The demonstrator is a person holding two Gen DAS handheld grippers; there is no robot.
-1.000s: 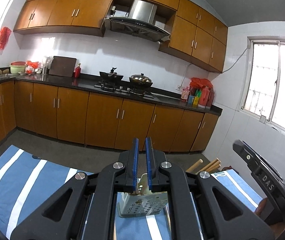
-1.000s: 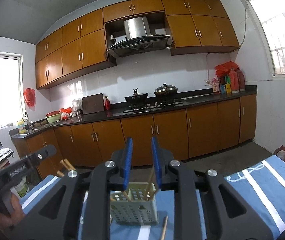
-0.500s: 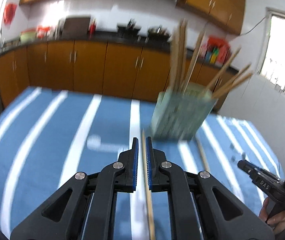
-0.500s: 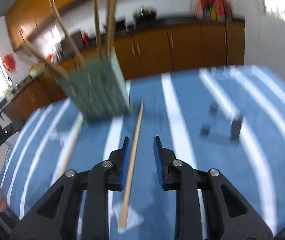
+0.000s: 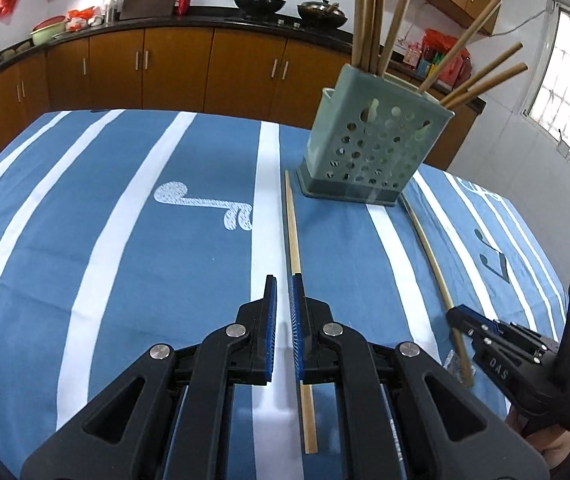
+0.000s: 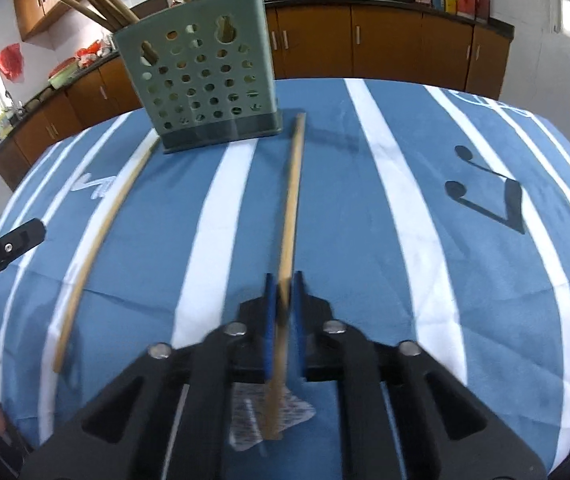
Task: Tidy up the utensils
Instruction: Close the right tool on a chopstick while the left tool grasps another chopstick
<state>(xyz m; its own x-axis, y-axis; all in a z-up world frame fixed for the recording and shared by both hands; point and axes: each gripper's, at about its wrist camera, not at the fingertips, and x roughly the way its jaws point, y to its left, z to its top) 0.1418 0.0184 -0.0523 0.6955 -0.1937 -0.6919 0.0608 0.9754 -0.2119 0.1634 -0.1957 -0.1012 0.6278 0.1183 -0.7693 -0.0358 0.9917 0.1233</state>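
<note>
Right claw (image 6: pixel 283 280) clamped on chopstick (image 6: pixel 291 196), left claw (image 5: pixel 283 282) closed, empty

A table covered by a blue cloth (image 5: pixel 133 248) with white stripes and music-note prints carries a grey-green perforated utensil holder (image 5: pixel 373 152) full of chopsticks. Two loose chopsticks lie on the cloth, one (image 5: pixel 293 228) left of the holder, the other (image 5: pixel 431 252) right of it.
</note>
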